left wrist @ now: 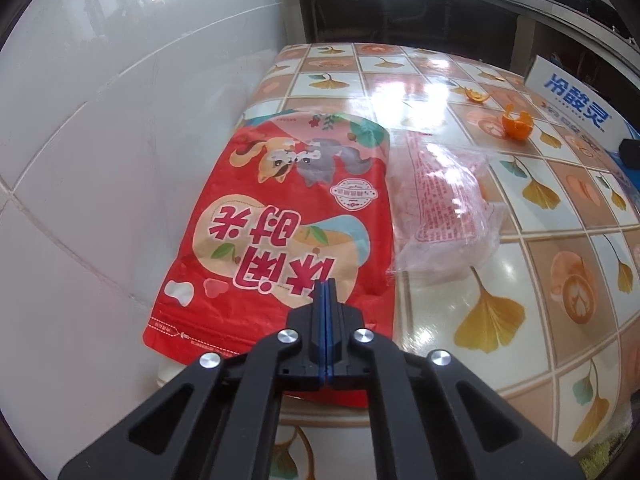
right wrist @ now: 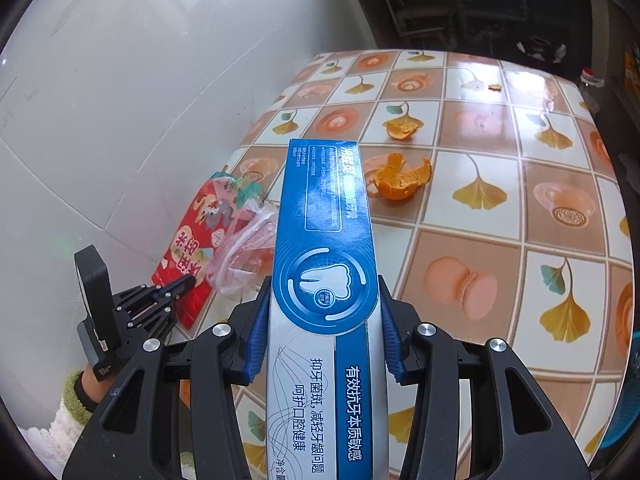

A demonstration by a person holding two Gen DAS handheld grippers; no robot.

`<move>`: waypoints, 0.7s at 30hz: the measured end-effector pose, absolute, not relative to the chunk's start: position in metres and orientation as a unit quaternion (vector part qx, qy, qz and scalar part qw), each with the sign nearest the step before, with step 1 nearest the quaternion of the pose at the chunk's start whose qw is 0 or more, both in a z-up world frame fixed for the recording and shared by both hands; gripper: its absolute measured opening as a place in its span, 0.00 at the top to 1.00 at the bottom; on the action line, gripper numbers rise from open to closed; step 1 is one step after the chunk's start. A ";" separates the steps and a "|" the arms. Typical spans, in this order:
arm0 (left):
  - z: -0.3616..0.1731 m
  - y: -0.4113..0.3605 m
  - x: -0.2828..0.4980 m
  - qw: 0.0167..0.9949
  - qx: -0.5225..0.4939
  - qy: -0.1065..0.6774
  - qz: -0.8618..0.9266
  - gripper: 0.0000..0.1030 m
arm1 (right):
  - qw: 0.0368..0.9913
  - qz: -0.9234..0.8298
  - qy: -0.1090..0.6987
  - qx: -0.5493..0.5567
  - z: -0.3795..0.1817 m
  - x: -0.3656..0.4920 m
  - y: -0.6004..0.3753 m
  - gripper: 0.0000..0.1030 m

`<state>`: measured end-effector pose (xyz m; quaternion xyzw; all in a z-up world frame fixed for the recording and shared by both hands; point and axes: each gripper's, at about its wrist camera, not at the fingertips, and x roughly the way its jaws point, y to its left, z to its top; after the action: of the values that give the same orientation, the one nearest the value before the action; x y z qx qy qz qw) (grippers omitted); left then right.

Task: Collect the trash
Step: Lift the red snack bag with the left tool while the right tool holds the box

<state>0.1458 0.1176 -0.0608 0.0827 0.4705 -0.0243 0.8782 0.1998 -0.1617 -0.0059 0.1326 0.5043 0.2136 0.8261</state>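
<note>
Meanwhile left fingers point(left wrist: 326, 286) pressed together over red snack bag point(left wrist: 280, 220); right fingers point(right wrist: 256, 344) clamping toothpaste box point(right wrist: 324, 240)

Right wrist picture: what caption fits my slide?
Right gripper clamps a blue box above the table, orange peels ahead.

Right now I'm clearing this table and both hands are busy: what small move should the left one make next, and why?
Probably lift the left claw slightly. Its jaws look closed at the near edge of the red snack bag, which still lies flat on the table, so a small lift would show whether the pinch holds. The right claw already grips the toothpaste box.
</note>
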 end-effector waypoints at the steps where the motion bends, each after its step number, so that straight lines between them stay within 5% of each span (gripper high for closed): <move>1: -0.061 0.115 0.145 0.877 0.083 0.472 -0.026 1.00 | 0.826 0.215 0.504 0.133 -0.006 0.199 -0.162 0.57; 16: -0.061 0.058 0.089 0.824 -0.079 0.525 -0.198 0.99 | 0.796 0.275 0.522 0.132 -0.018 0.183 -0.120 0.57; 19: -0.052 0.061 0.079 0.829 -0.090 0.508 -0.217 0.82 | 0.795 0.247 0.541 0.122 -0.036 0.185 -0.123 0.57; 21: -0.037 0.073 0.070 0.848 -0.091 0.478 -0.212 0.62 | 0.792 0.248 0.543 0.131 -0.036 0.184 -0.125 0.58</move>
<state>0.0700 0.0729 -0.0374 -0.0910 0.4782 -0.2116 0.8475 0.1836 -0.1250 -0.0359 0.1306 0.5425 0.2485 0.7917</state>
